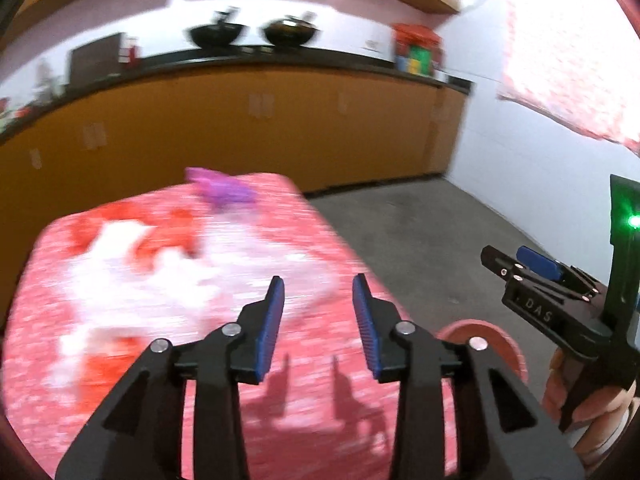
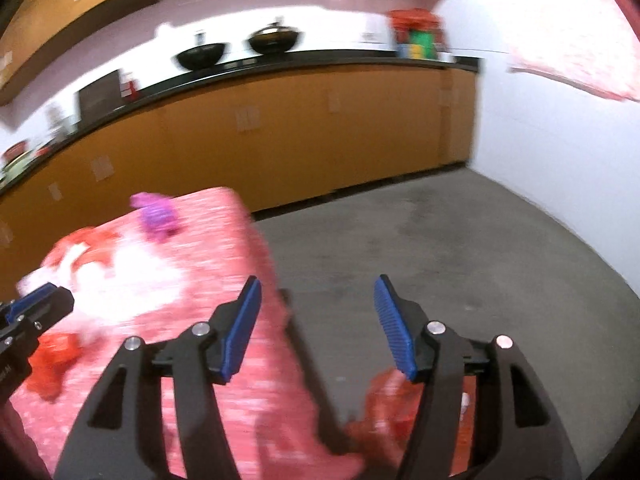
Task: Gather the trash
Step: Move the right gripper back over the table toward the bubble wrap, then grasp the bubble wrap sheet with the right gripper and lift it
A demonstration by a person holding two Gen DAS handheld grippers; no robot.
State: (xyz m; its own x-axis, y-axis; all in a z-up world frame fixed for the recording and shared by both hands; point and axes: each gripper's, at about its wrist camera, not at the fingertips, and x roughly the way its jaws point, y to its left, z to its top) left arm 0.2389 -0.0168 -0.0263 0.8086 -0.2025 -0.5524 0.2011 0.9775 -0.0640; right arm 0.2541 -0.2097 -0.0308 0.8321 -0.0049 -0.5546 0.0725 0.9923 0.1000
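A table with a pink-red patterned cloth (image 1: 280, 380) carries blurred white and red crumpled trash (image 1: 120, 264) and a purple wrapper (image 1: 224, 190) at its far edge. My left gripper (image 1: 318, 320) is open and empty above the cloth's near right part. My right gripper (image 2: 318, 324) is open and empty, over the table's right edge and the floor; it also shows in the left wrist view (image 1: 516, 264). The trash (image 2: 88, 276) and the purple wrapper (image 2: 156, 212) lie to its left. A red bin (image 1: 500, 340) stands low beside the table, with red trash in it (image 2: 384, 412).
Orange cabinets (image 1: 240, 128) with a black counter run along the back, holding two dark woks (image 1: 288, 32) and coloured boxes (image 1: 416, 52). Grey concrete floor (image 2: 440, 248) lies to the right. A white wall with a pink cloth (image 1: 568, 60) is on the right.
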